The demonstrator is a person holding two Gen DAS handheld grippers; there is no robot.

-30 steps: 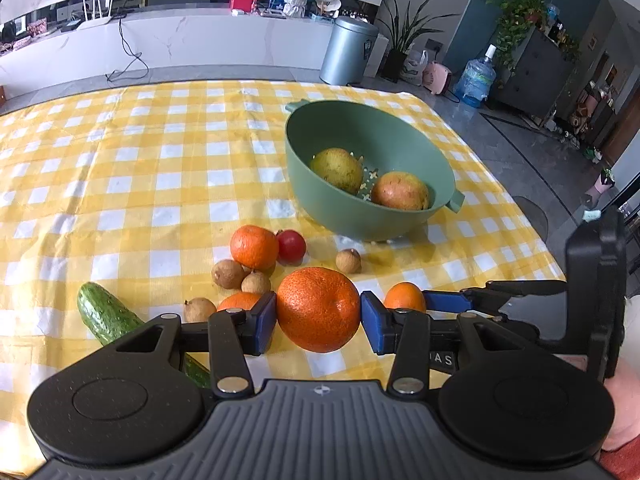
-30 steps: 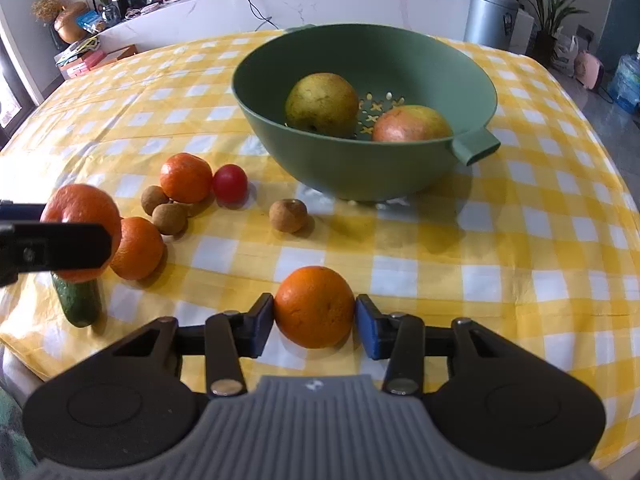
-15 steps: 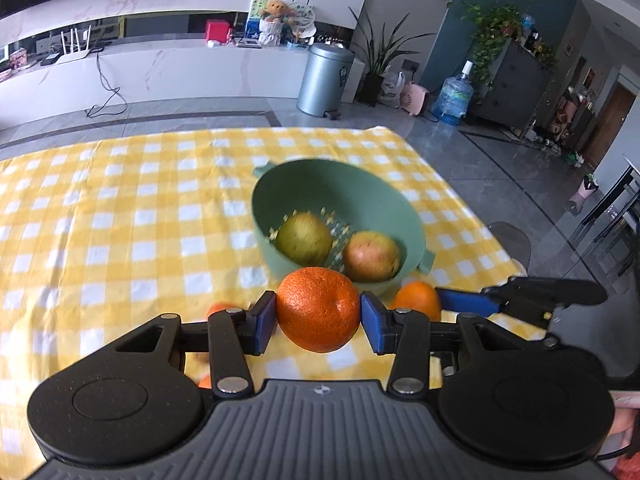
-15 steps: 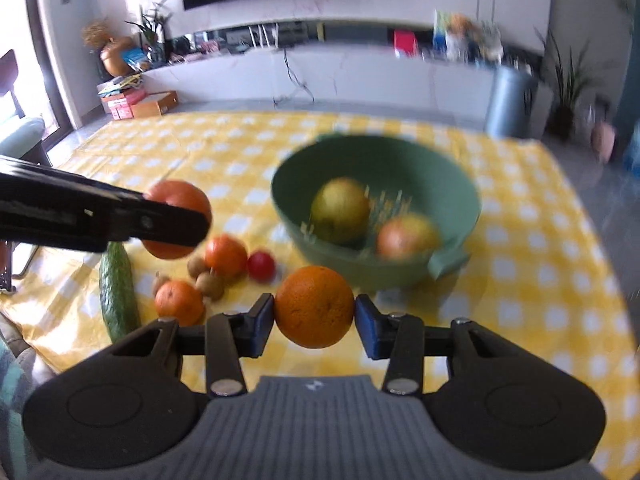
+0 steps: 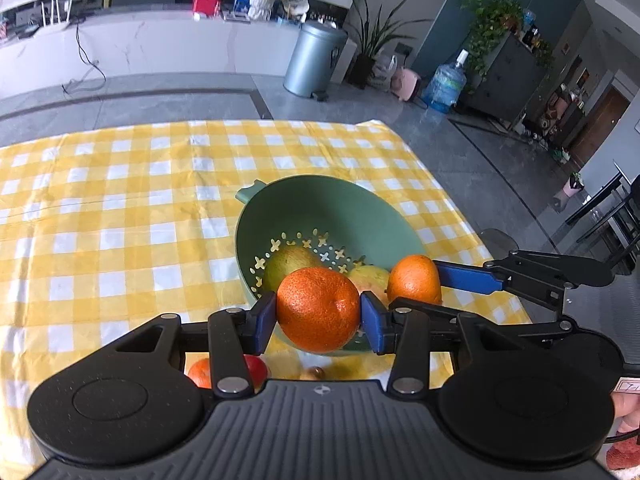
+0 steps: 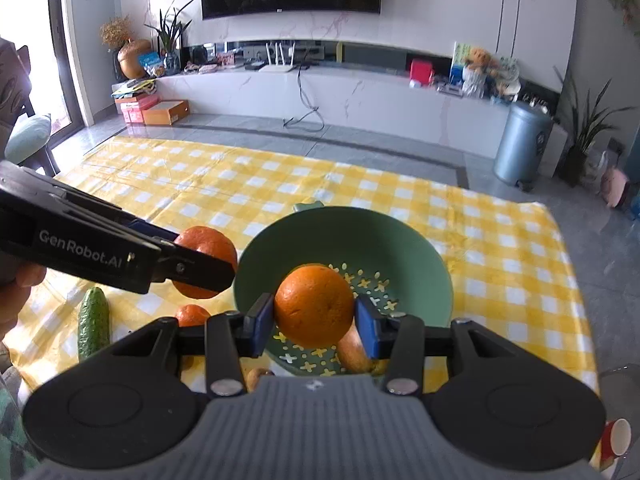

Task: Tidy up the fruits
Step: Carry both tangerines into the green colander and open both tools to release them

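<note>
Green colander (image 5: 336, 216) on the yellow check cloth (image 5: 120, 208) holds two fruits: a greenish pear (image 5: 290, 258) and a reddish one (image 5: 372, 278), partly hidden. Left gripper (image 5: 318, 316) is clamped on an orange (image 5: 318, 310); right gripper (image 6: 314, 316) is clamped on a second orange (image 6: 314, 306), both held over the colander. On the cloth lie a cucumber (image 6: 94, 322) and a tangerine (image 6: 192, 315). A second ago both oranges were low by the loose fruit; now they are raised above the colander.
</note>
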